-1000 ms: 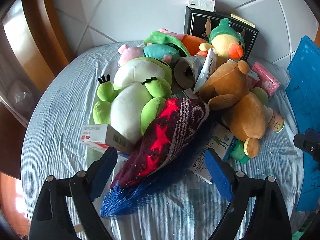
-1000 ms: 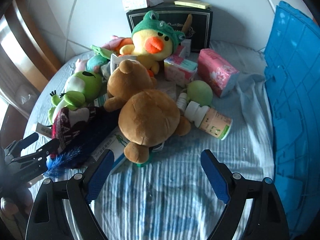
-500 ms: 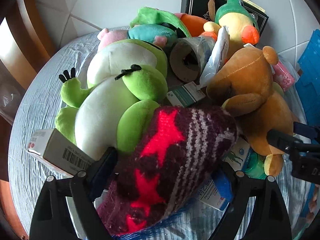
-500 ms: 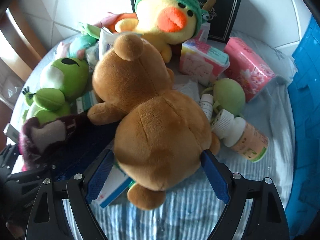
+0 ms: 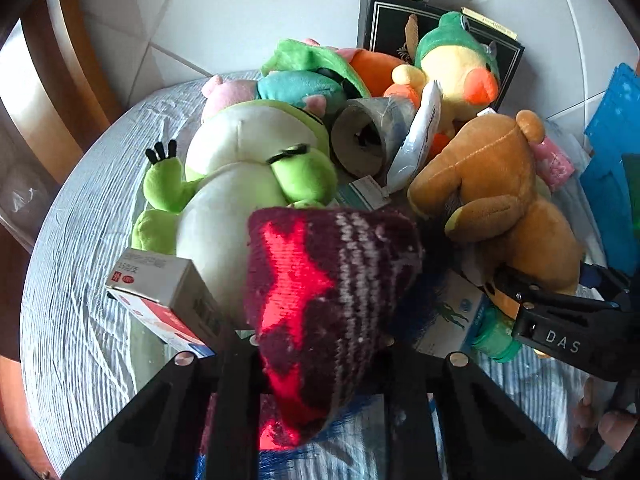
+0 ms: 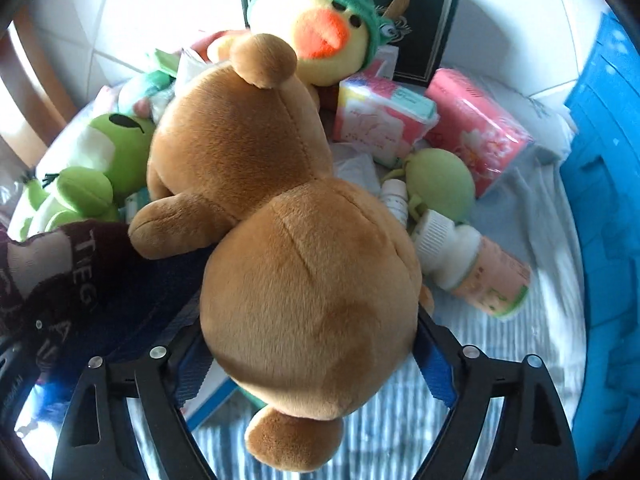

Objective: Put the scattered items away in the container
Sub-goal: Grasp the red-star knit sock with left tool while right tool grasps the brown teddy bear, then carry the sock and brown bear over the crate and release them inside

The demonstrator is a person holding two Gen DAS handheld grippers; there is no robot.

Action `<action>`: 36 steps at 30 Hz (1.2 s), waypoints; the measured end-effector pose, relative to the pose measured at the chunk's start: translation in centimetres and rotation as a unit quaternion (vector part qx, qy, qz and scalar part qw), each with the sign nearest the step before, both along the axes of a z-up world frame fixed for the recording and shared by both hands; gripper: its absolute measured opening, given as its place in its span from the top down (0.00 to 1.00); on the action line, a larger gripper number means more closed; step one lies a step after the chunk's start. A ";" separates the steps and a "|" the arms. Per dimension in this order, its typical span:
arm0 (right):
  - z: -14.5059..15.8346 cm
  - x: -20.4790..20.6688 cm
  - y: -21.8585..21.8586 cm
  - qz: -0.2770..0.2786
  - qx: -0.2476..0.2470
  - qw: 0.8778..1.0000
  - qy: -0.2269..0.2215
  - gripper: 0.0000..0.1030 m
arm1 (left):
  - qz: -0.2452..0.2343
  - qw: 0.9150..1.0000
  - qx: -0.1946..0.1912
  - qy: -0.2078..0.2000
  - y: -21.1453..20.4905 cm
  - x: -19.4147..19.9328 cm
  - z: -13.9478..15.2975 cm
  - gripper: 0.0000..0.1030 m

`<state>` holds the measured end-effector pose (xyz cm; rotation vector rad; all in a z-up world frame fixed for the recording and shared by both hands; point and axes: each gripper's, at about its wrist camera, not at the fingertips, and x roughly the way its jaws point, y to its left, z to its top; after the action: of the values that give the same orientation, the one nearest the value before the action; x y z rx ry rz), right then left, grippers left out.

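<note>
A dark red knitted hat [image 5: 328, 280] with red stars lies at the near side of the pile. My left gripper [image 5: 320, 344] is closing on its lower part, and its pads are buried in the wool, pressing it. A brown plush bear [image 6: 288, 240] lies face down in the pile's middle. My right gripper [image 6: 312, 352] straddles its body with the jaws wide and closing, and the plush does not look squeezed. In the left wrist view the right gripper [image 5: 560, 320] reaches in beside the bear [image 5: 492, 184]. The blue crate [image 6: 600, 200] stands at the right.
Around them lie a green frog plush [image 5: 248, 168], a duck plush [image 6: 320, 28], pink tissue packs [image 6: 476, 132], a white-capped bottle [image 6: 480, 272], a small carton [image 5: 160, 292] and a tape roll [image 5: 360, 140]. A black box [image 5: 384, 24] stands behind. The striped tablecloth [image 5: 80, 320] covers a round table.
My left gripper moved in over the knitted hat and closed on it. My right gripper came down over the brown bear, which now fills the gap between its jaws.
</note>
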<state>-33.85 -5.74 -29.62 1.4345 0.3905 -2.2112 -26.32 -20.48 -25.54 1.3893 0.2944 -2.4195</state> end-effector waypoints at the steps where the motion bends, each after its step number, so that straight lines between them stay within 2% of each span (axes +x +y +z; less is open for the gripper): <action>1: 0.7 0.5 0.5 0.000 -0.005 1.000 0.003 0.17 | -0.004 1.000 -0.006 0.007 0.4 0.4 0.7 0.83; 10: 8.1 5.9 4.0 0.004 -0.058 0.996 0.064 0.21 | -0.017 0.996 -0.042 0.080 3.0 4.7 7.4 0.83; 20: 14.4 11.5 7.5 0.003 -0.108 0.984 0.142 0.22 | -0.021 0.983 -0.082 0.164 6.2 10.3 14.4 0.83; 28: 21.1 16.5 10.8 -0.022 -0.140 0.966 0.218 0.22 | -0.030 0.969 -0.106 0.222 8.2 14.9 19.5 0.83; 36: 27.9 20.1 15.4 -0.082 -0.148 0.939 0.301 0.22 | -0.047 0.960 -0.111 0.252 9.5 17.6 22.3 0.83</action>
<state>-13.76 9.71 -1.75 0.6326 0.1198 -2.6836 -8.77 -10.98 -3.24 0.6916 0.0699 -2.7579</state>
